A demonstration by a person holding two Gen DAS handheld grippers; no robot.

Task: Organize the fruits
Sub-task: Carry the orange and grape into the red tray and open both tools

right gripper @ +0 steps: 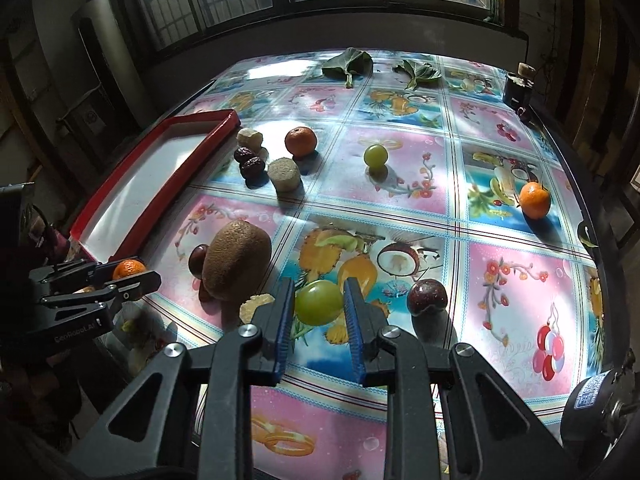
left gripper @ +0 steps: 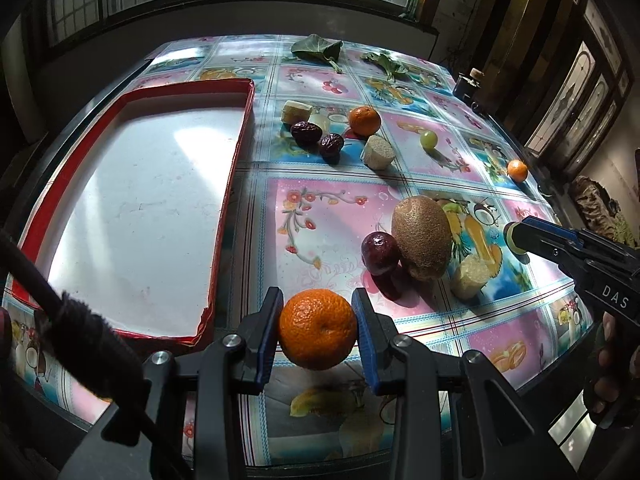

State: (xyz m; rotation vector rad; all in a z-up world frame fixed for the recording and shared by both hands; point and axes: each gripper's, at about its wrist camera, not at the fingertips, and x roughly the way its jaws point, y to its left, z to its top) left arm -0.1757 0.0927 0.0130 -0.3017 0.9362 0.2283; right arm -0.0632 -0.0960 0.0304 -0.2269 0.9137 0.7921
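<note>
An orange (left gripper: pixel 317 329) was clenched between the left tongs (left gripper: pixel 318 330), beside the near corner of the red tray (left gripper: pixel 240 136). A green grape (right gripper: pixel 319 302) was grasped by the right tongs (right gripper: pixel 319 306) above the desk (right gripper: pixel 520 280). Farther away, a kiwi (left gripper: pixel 422 237), a plum (left gripper: pixel 379 253) and two dates (left gripper: pixel 316 139) were seen.

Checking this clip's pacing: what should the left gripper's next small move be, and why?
Probably carry the mandarin, gripped by the left gripper, left over the red tray rim and release it: the tray's white floor looks bare, just beside the gripper.
</note>
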